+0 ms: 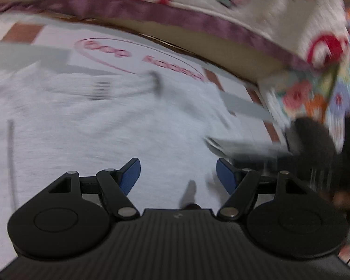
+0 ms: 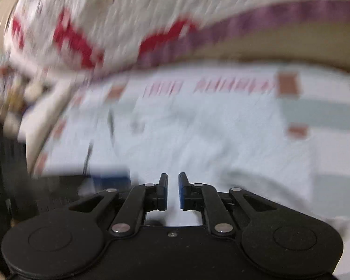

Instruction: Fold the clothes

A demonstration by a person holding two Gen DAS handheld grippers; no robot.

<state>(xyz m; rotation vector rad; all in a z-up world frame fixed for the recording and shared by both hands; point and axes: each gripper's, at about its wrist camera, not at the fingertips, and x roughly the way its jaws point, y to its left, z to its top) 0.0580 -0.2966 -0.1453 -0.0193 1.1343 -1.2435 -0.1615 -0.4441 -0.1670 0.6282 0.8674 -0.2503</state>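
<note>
Both views are strongly blurred, so small details cannot be read with certainty.

In the left wrist view, the left tool [image 1: 178, 175] has its 2 blue-padded fingers [image 1: 130, 175] spread wide apart, and nothing is between them. Under it lies a light grey garment [image 1: 93, 135], spread rather flat on a white mat [image 1: 65, 39] which has a pink oval logo and brown squares on its border. A dark mark shows near the upper part of the garment (it seems to be around the neckline, but the blur does not allow to say more). At the right edge a dark shape [image 1: 315, 140] sits near the side of the garment; probably it is the other tool, I cannot tell for sure.

In the right wrist view, the right tool [image 2: 173, 193] has its 2 fingers [image 2: 163, 193] almost together, with only a narrow gap between the pads. No cloth is visibly caught in this gap. The same grey garment [image 2: 186, 140] lies just ahead of it on the mat [image 2: 326, 116].

Behind the mat, in both views, stands a cream blanket [image 1: 268, 11] with red patterns and a purple edge band. A flowered cloth [image 1: 315, 93] lies at the far right in the left wrist view.
</note>
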